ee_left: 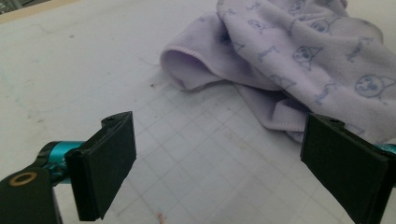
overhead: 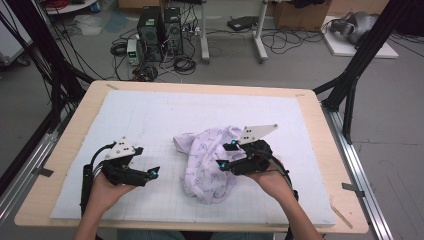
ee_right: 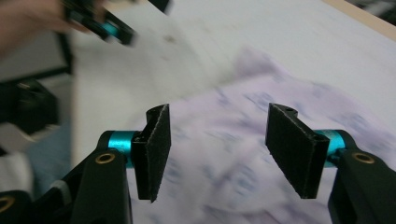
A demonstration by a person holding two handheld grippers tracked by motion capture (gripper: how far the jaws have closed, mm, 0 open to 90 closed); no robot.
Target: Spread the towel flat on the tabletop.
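Observation:
A lilac cloth (overhead: pixel 207 162) printed with small cat figures lies crumpled near the middle of the white mat. In the left gripper view the cloth (ee_left: pixel 303 51) is ahead and to the right, with a folded hem facing me. My left gripper (overhead: pixel 152 173) rests low on the mat to the left of the cloth, and its jaws (ee_left: pixel 224 158) stand wide open with only mat between them. My right gripper (overhead: pixel 226 155) hovers over the cloth's right side. Its jaws (ee_right: pixel 217 149) are open, with the cloth (ee_right: pixel 219 116) lying blurred beneath them and neither pad pressing on it.
The white gridded mat (overhead: pixel 150 115) covers a wooden table (overhead: pixel 320 130). Black frame posts (overhead: pixel 357 60) rise at both sides. Computer towers (overhead: pixel 160 32) and cables sit on the floor beyond the far edge. The left gripper (ee_right: pixel 100 23) appears blurred at the top left of the right gripper view.

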